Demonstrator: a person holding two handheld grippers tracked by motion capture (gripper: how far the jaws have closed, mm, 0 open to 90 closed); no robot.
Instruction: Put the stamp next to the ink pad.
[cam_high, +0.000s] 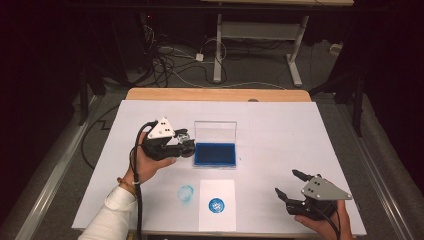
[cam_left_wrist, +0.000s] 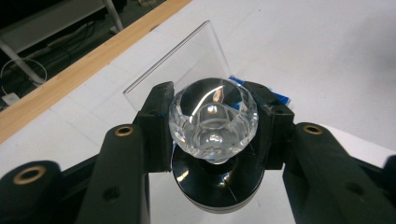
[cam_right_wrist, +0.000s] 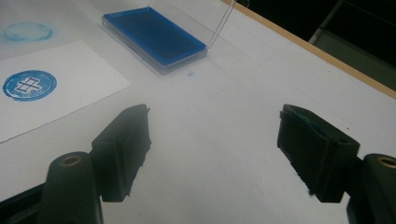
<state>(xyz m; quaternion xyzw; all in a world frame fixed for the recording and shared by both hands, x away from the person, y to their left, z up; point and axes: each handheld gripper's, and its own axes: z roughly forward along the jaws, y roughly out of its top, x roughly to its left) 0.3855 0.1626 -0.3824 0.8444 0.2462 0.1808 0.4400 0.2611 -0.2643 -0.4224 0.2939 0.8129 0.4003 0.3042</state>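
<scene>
My left gripper (cam_high: 186, 143) is shut on a stamp (cam_left_wrist: 213, 119) with a clear faceted knob and a round black base. It hangs just left of the blue ink pad (cam_high: 215, 154), whose clear lid (cam_high: 215, 131) stands open behind it. Nearer the front edge lies a white card (cam_high: 217, 220) bearing a round blue print (cam_high: 216, 205). A faint blue ring smudge (cam_high: 185, 194) marks the table left of the card. My right gripper (cam_high: 286, 182) rests open at the front right with nothing between its pads (cam_right_wrist: 122, 140). The ink pad (cam_right_wrist: 154, 37) and card (cam_right_wrist: 70, 100) lie beyond it.
A white sheet (cam_high: 280, 135) covers the table, with a wooden edge (cam_high: 217, 94) at the far side. Beyond it are floor cables (cam_high: 170, 60) and the legs of another desk (cam_high: 218, 50). A person's white sleeve (cam_high: 112, 215) comes in at the bottom left.
</scene>
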